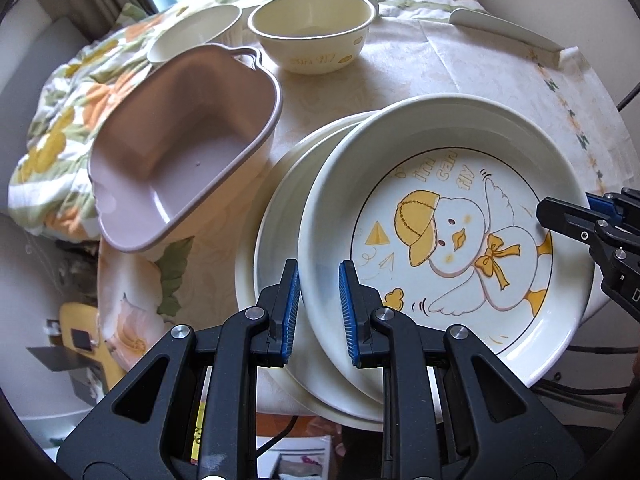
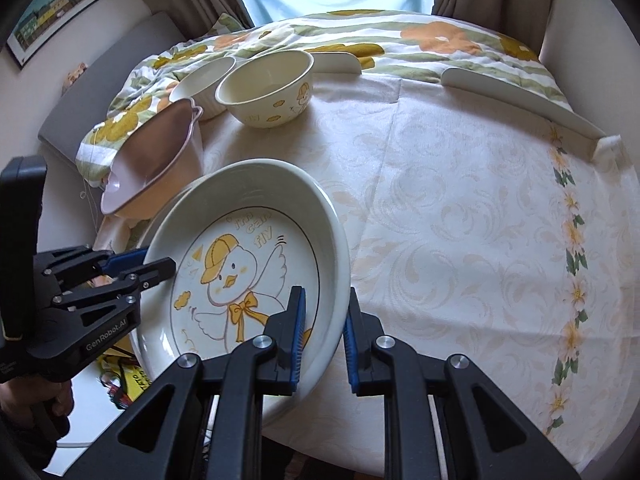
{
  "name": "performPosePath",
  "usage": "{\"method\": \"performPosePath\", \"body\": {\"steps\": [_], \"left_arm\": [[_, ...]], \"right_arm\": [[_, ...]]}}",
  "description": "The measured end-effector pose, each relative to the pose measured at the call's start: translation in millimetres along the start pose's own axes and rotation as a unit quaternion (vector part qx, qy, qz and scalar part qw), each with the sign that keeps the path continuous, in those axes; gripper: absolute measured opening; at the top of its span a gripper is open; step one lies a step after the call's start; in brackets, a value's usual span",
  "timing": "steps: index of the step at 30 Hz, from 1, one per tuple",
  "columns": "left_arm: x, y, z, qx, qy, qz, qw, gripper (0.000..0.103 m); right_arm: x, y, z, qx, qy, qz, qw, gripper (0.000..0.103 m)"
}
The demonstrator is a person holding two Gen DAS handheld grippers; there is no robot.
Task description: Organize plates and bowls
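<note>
The duck plate [image 1: 452,240] sits tilted on two plain plates [image 1: 276,240] near the worktop [image 2: 460,220] edge. The left gripper [image 1: 319,292] and right gripper [image 2: 325,332] each straddle its rim, fingers partly apart, grasping it from opposite sides. Beyond stand one pink dish [image 1: 180,152] and two cream bowls [image 1: 312,28].

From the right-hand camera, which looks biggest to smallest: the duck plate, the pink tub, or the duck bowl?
1. duck plate, though it sits closest to the camera
2. pink tub
3. duck bowl, farthest back, so its true size against the tub is unsure
</note>
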State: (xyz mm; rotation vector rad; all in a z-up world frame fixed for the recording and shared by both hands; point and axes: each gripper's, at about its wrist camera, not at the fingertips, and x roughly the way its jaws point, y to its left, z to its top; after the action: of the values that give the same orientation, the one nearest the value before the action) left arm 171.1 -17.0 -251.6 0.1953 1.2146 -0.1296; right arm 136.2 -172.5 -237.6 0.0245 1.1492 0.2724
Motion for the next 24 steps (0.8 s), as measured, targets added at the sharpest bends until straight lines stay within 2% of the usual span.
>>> {"method": "performPosePath", "body": {"steps": [11, 24], "left_arm": [[-2, -8, -4, 0.036, -0.017, 0.068, 0.9969, 0.017], [-1, -18, -6, 0.052, -0.018, 0.102, 0.9933, 0.017]], "right_arm": [[8, 18, -3, -0.049, -0.006, -0.039, 0.998, 0.016], [11, 25, -1, -0.056, -0.010, -0.062, 0.996, 0.016]]}}
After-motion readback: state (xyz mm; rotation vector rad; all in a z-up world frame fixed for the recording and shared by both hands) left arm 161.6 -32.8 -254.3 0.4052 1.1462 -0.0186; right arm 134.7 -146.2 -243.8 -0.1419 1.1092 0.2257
